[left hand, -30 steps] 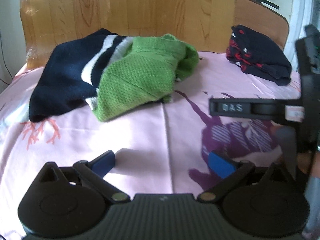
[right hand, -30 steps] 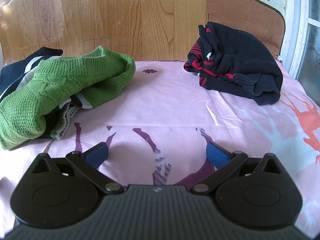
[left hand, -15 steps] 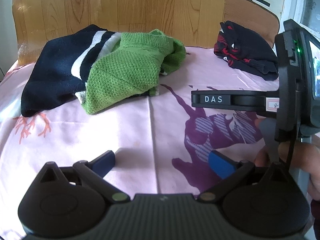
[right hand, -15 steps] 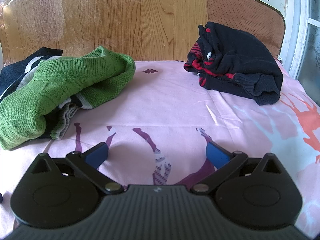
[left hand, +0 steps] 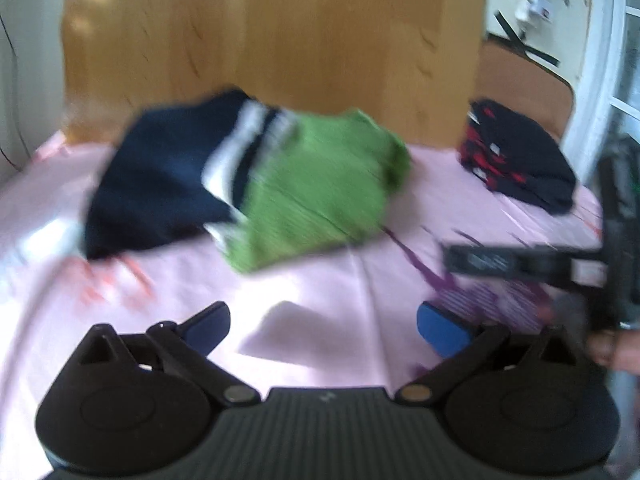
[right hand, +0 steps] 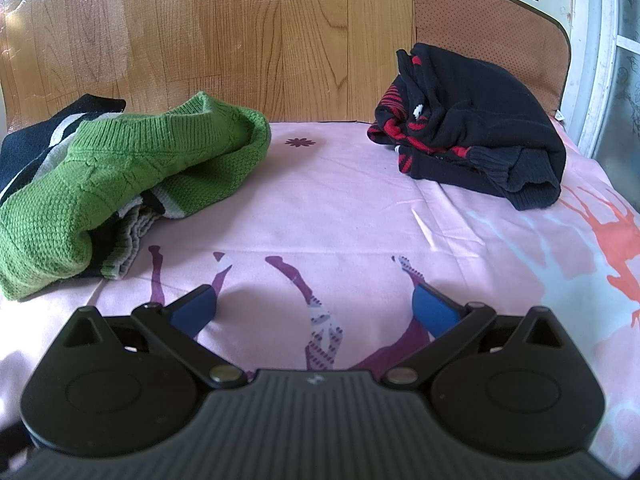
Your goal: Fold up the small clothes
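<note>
My left hand-held gripper and right hand-held gripper both stand spread and empty over the pink sheet. I see the green sweater lying crumpled atop a navy striped sweater, and the folded black-and-red sweater well apart at the right.

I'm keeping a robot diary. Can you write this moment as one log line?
left gripper: open, empty | right gripper: open, empty | green sweater: unfolded, on striped navy one | black-red sweater: folded, far right

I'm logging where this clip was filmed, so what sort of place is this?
Probably a bedroom at home: a pink printed sheet with sweaters lying on it, a wooden board behind, a window frame at right.
</note>
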